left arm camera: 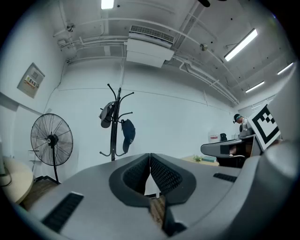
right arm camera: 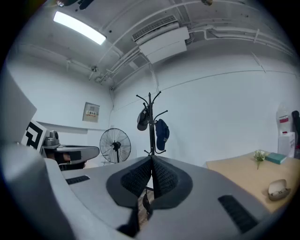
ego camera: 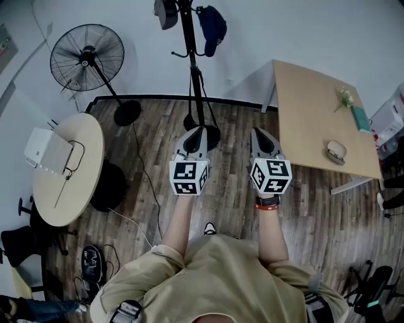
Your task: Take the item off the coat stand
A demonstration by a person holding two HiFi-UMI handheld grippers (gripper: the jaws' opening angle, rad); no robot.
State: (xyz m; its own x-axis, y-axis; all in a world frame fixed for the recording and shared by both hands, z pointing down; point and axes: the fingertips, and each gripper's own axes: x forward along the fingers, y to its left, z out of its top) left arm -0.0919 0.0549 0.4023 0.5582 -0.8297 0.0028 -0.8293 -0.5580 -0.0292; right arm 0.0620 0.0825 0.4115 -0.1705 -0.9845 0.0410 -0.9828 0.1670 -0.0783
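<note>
Nothing is done yet: the blue cap (ego camera: 211,28) and grey cap (ego camera: 165,12) hang on the coat stand (ego camera: 192,69). The left tool (ego camera: 201,130) and right tool (ego camera: 256,132), both pressed together and empty, are well short of it.

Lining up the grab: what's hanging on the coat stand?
The coat stand carries a navy cap and, on the fan side, a grey cap. Each covers the hook it hangs on, so the catch cannot be seen.

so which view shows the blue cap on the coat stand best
The right gripper view: the blue cap hangs side-on from the coat stand, colour and shape clear. The left gripper view shows the cap darker; the head view sees the cap foreshortened from above.
</note>
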